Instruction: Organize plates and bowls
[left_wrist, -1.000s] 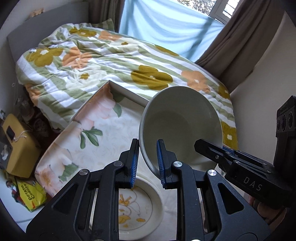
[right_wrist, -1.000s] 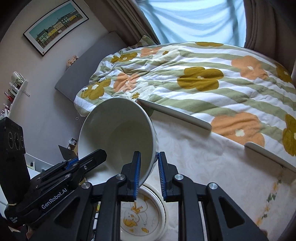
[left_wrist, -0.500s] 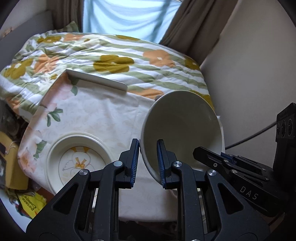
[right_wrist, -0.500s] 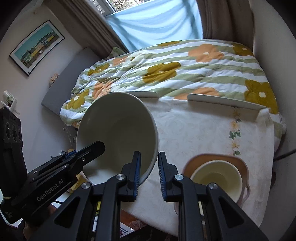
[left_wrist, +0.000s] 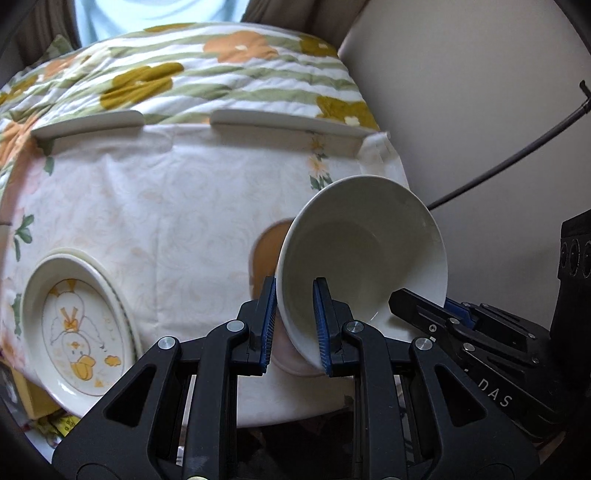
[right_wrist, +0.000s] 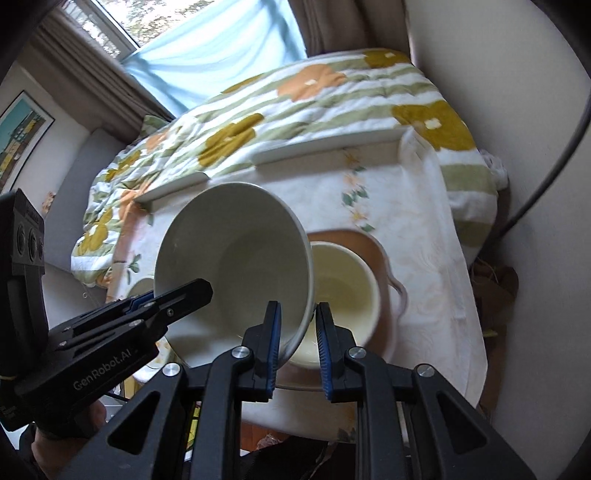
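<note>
A large white bowl (left_wrist: 364, 254) is held in the air between both grippers, tilted. My left gripper (left_wrist: 294, 325) is shut on its near-left rim. My right gripper (right_wrist: 298, 343) is shut on the opposite rim; the bowl also shows in the right wrist view (right_wrist: 236, 266). Just right of it and below, a smaller cream bowl (right_wrist: 347, 288) sits on a brown plate (right_wrist: 384, 258) at the table's right end; the left wrist view shows only a brown edge (left_wrist: 266, 247). A white plate with a duck drawing (left_wrist: 74, 328) lies at the table's left.
The small table has a white flowered cloth (left_wrist: 166, 206) and raised white rails (left_wrist: 284, 123) along its far edge. A bed with a flowered quilt (left_wrist: 184, 70) lies behind. A wall (left_wrist: 461, 92) with a black cable (left_wrist: 517, 158) stands close on the right.
Both grippers have carried the white bowl rightward across the table, from above the duck plate to beside the cream bowl on the brown plate.
</note>
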